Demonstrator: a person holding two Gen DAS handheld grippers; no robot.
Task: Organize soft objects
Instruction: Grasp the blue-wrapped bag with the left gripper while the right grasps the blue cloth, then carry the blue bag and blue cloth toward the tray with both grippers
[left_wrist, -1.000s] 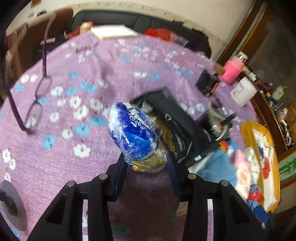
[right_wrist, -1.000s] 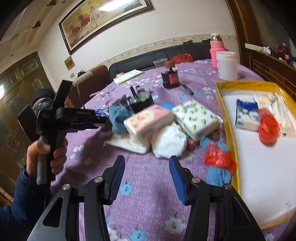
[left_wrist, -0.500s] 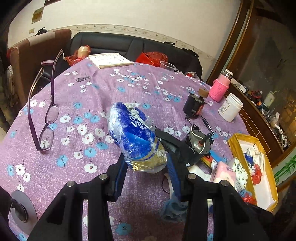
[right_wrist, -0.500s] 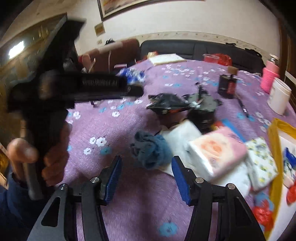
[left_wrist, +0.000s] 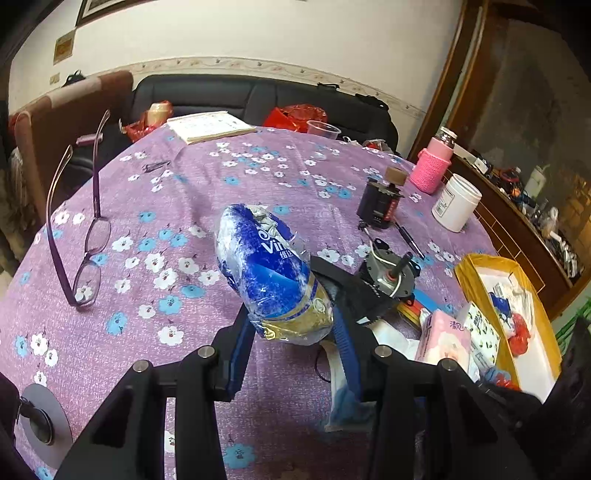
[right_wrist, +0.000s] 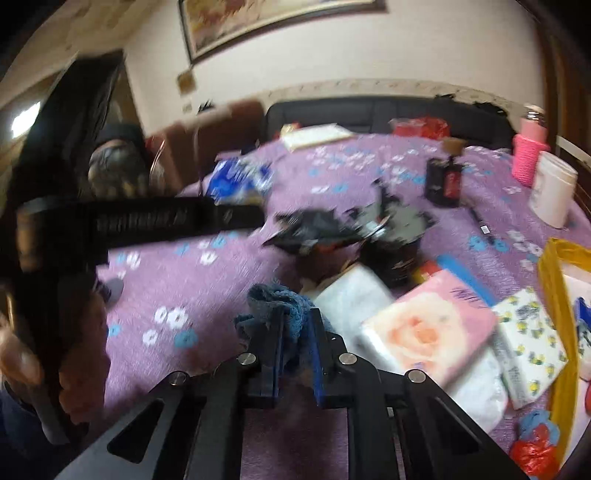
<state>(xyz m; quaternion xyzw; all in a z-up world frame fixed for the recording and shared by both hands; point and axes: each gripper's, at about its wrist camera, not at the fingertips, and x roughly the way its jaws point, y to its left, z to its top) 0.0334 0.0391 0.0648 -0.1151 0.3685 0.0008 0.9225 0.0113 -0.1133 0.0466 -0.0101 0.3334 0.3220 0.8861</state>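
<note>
Blue cloth (right_wrist: 286, 308) sits pinched between the right gripper (right_wrist: 295, 325) fingers, which have just been closing, at 6 o'clock on the desk (right_wrist: 207, 280). At 3 o'clock lie 1 pink tissue pack (right_wrist: 428, 332) and 1 patterned pack (right_wrist: 528, 343). Left gripper (left_wrist: 291, 328) fingers clamp a blue tissue packet (left_wrist: 267, 273) above the desk; glasses (left_wrist: 85, 243) stand at 9 o'clock, a yellow tray (left_wrist: 476, 273) at 3 o'clock.

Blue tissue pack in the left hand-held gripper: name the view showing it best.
The left wrist view: the blue tissue pack sits sharp and central, clamped by the left hand-held gripper. The right wrist view shows only a blurred blue patch.
</note>
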